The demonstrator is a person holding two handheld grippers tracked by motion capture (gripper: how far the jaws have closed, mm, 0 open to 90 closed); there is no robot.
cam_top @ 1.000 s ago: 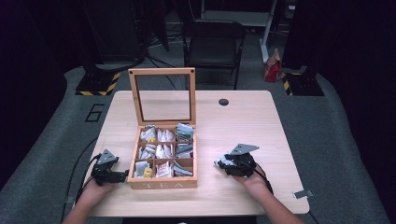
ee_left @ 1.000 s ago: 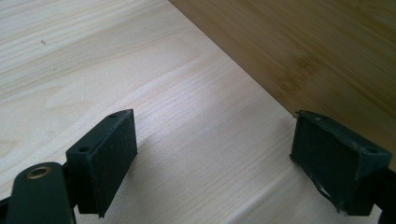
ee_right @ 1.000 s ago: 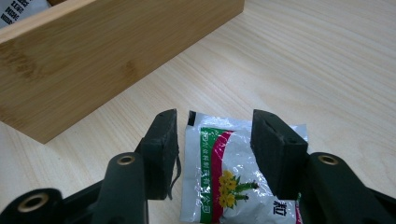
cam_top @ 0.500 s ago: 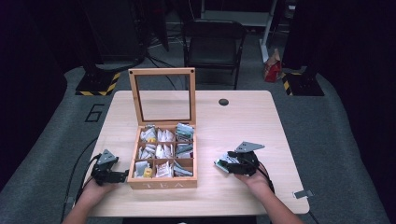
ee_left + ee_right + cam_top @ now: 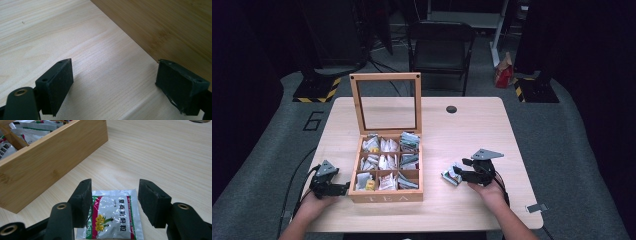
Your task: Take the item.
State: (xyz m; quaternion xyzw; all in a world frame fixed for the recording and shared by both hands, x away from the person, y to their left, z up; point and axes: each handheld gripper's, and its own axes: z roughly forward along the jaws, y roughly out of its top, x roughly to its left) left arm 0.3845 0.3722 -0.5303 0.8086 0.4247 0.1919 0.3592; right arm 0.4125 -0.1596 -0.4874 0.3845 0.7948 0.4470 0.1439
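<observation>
- A silver foil sachet with a red stripe, a green edge and a yellow flower print (image 5: 111, 217) is seen lying flat on the pale wooden table (image 5: 472, 130), to the right of the wooden nine-compartment tea box with an upright glass-paned lid (image 5: 386, 196) and apart from it.
- The right gripper (image 5: 113, 202) is held low over the sachet; its jaws have just been opening and stand apart, with the sachet lying between them, unpressed.
- The sachet's lower edge is cut off in the right gripper view, and part of its left side is hidden behind the left jaw; its printed characters are too small to be read.
- The left gripper (image 5: 115, 85) is rested on the table just left of the box, jaws wide apart with nothing between them; whether the right jaw touches the box wall cannot be told.
- The packets in the compartments are too small in the high view to be told apart.
</observation>
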